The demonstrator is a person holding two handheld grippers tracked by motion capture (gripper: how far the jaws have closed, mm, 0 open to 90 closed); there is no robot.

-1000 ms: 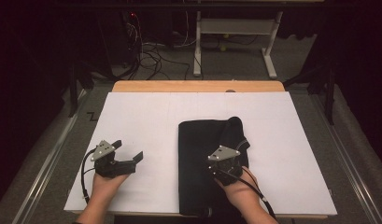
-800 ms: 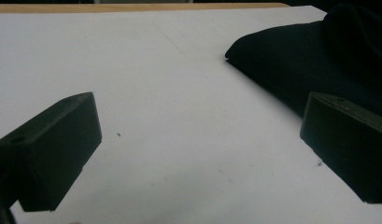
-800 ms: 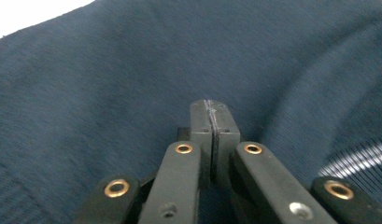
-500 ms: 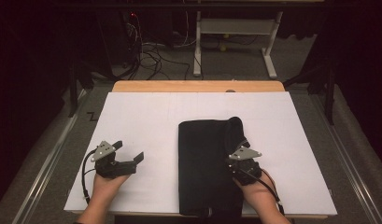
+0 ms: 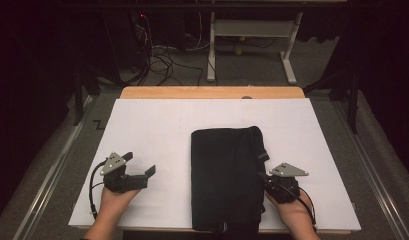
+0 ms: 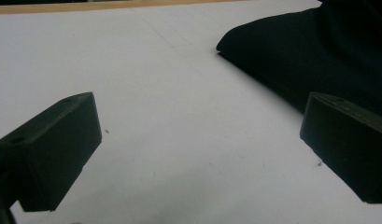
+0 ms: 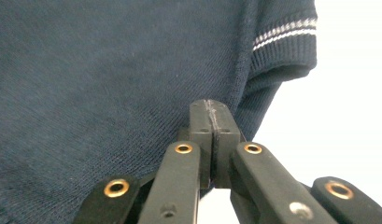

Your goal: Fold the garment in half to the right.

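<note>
The folded navy sweater (image 5: 226, 180) lies on the table (image 5: 152, 130). The right hand-held gripper (image 5: 266, 176), jaws together and empty, touches its right edge. The left hand-held gripper (image 5: 142, 171) rests well apart, jaws spread.

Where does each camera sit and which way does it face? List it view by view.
High view: above the person's side, looking forward and down on the white table; both hands, left tongs and right tongs show.
Left gripper view: rides the left tongs, looking low across the table; jaws wide apart, nothing between.
Right gripper view: rides the right tongs, facing the dark knit garment; jaws together.
Shared: all three show the garment on the table.
</note>
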